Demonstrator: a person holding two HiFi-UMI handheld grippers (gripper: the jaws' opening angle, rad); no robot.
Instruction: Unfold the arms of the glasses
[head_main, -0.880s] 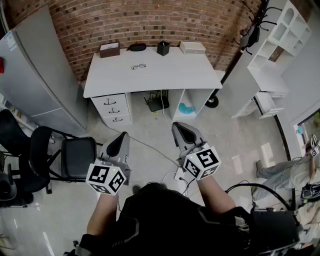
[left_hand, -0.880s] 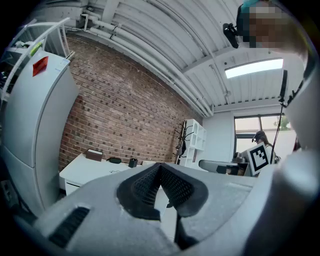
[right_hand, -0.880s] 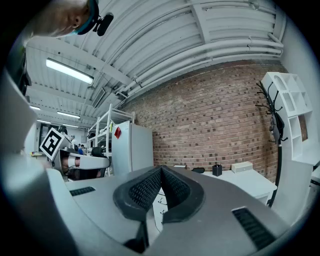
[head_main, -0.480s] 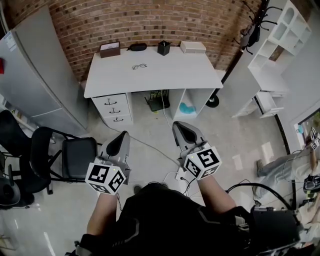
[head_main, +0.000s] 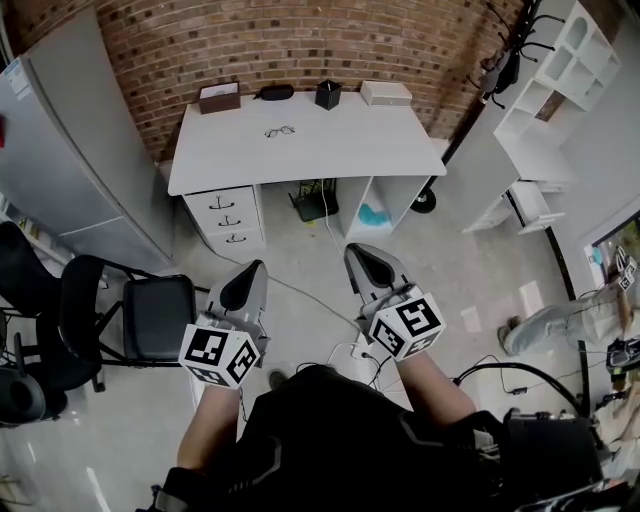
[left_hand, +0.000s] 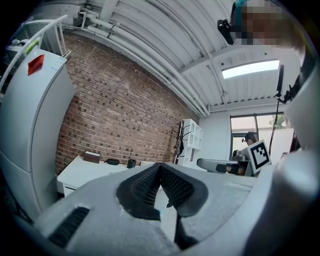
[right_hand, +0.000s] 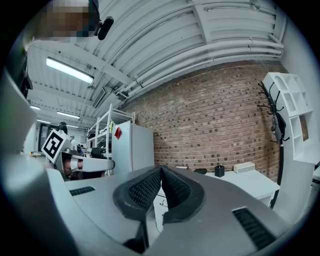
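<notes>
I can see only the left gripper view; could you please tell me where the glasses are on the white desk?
Observer: In the head view the glasses lie toward the back of the white desk, left of centre, apart from the items along the wall.
Operator: Thank you. Is the right gripper holding anything?
Observer: No. In its own view the right gripper has its jaws together with nothing between them.
Operator: And are the grippers near the desk?
Observer: No. The left gripper and the right one are both over the floor, well short of the desk's front edge.
</notes>
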